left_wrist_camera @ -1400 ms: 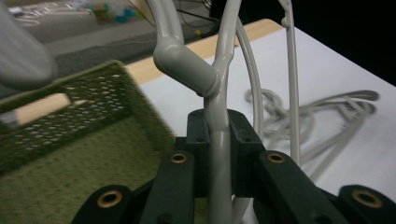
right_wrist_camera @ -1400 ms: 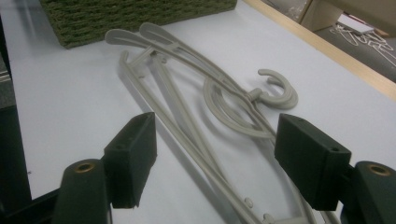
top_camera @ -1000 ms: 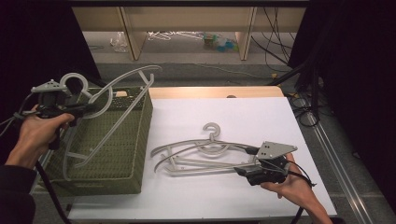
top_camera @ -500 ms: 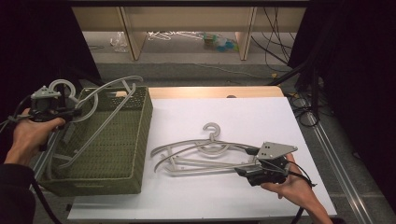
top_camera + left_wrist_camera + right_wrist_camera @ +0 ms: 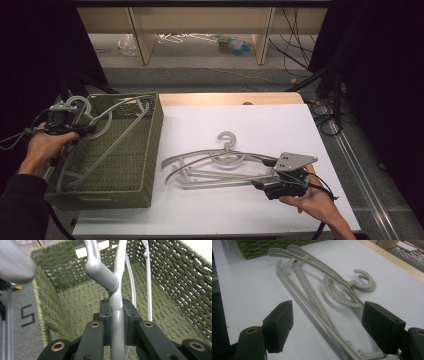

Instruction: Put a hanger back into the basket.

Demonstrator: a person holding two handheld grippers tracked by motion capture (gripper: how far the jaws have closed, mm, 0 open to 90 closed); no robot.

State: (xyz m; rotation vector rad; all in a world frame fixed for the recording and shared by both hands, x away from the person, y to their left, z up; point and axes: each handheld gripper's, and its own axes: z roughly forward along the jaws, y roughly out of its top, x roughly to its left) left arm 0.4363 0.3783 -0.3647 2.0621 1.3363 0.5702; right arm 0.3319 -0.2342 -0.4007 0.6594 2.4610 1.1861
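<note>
On white table [image 5: 300, 130], two hangers [image 5: 220, 162], one hanger [image 5: 107, 132] in one basket [image 5: 145, 165]

In the left gripper view, the grey hanger [image 5: 117, 315] is cut off by the top edge, so its hook and its arms cannot be followed. Its shaft is also hidden between the pads of the left gripper [image 5: 117, 322]. A blurred grey shape [image 5: 15, 262] at the top left is too unsharp to identify.

In the right gripper view, the bottom edge cuts the near end of the hangers on the table [image 5: 322, 290], and how many lie stacked there is hard to tell.

In the high view, the small objects on the floor [image 5: 232, 45] behind the table are too small to name.
</note>
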